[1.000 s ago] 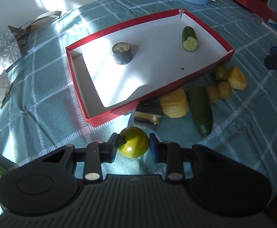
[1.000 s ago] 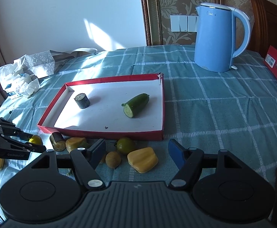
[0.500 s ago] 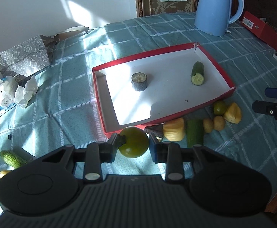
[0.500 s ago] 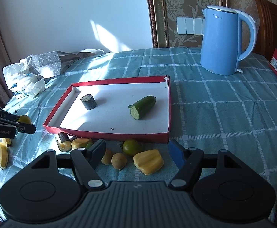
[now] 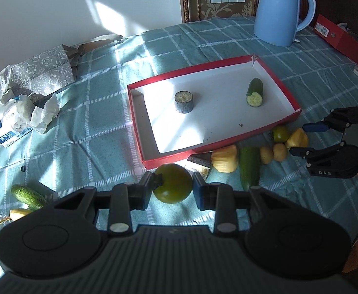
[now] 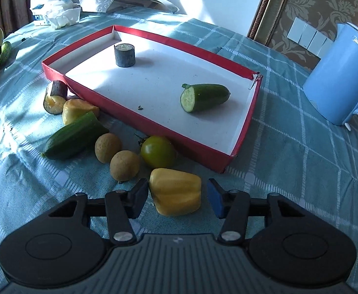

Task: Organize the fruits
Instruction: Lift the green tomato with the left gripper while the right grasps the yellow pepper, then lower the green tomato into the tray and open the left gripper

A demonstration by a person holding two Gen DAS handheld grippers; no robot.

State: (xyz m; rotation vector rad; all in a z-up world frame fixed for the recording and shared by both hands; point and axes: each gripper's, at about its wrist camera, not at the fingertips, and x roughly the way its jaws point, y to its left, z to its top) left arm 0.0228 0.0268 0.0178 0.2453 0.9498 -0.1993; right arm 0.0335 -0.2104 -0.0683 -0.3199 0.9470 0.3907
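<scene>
Here your right gripper (image 6: 175, 197) was closing around the yellow pepper piece (image 6: 175, 191) beside the red tray (image 6: 142, 120), pads not yet pressing; it looked light, waxy, slippery, best taken across its flat sides. Your left gripper (image 5: 172, 189) clamped a green tomato (image 5: 172, 183).

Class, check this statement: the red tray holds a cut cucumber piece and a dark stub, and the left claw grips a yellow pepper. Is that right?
One detail is wrong. The left claw grips a green tomato, not a yellow pepper, as the left wrist view shows. The red tray does hold the cut cucumber piece and the dark stub.
</scene>
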